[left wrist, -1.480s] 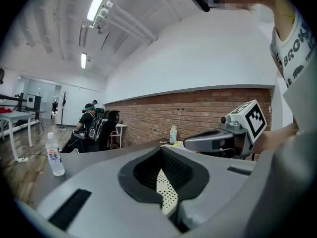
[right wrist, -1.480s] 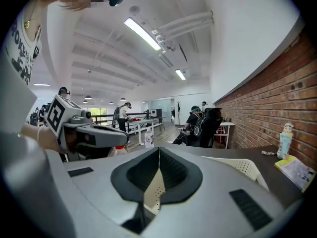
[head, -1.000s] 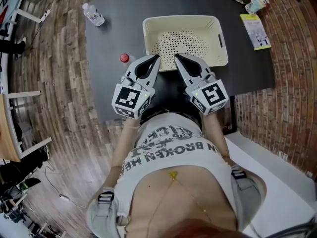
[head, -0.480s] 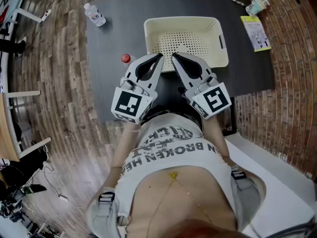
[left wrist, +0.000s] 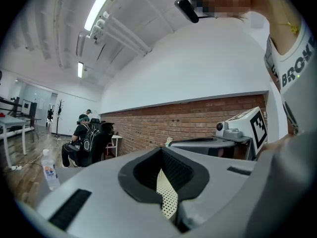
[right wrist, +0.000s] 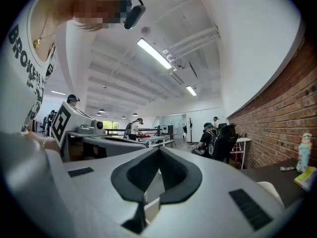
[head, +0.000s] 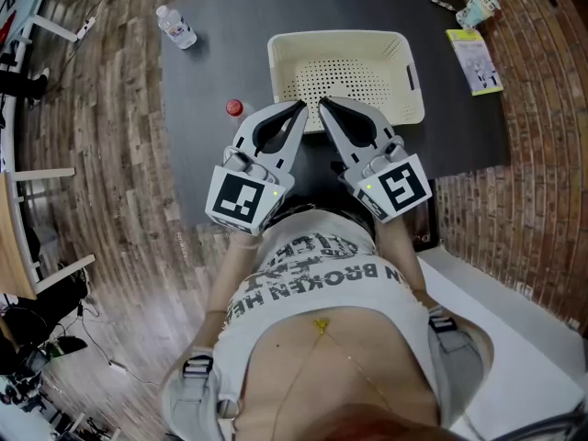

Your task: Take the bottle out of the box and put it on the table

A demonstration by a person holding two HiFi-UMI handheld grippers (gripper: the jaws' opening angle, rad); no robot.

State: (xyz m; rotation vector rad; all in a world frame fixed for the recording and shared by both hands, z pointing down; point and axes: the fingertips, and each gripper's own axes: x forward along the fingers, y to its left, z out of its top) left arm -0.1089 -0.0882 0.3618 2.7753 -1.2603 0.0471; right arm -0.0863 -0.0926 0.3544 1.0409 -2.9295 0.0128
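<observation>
On the dark bench (head: 211, 72) stand one cream perforated box (head: 413, 90) and two bottles, both outside the box.

Red-capped bottle (head: 235, 108): on the bench near the box's left front corner, just beside the left gripper (head: 301, 106), which hides most of its body.

Clear bottle (head: 175, 26): upright at the far left corner of the bench, well apart from the box. It also shows at the left of the left gripper view (left wrist: 49, 170).

Two grippers are held side by side over the near edge of the bench. Their tips are near each other and point toward the box's near wall.

Left gripper (left wrist: 159, 151): jaws closed together with nothing clamped. The box's dotted surface shows through the gap behind the tips.

Right gripper (head: 322, 102) (right wrist: 158, 150): jaws likewise together, gripping nothing.

Each gripper appears at the edge of the other's view.

At the far right corner of the bench lie one yellow-green leaflet (head: 475, 60) and, beyond it, one small figurine (head: 478, 9).

One seated person (left wrist: 84, 140) is visible in the room beyond the bench, by the brick wall (left wrist: 188, 118).
</observation>
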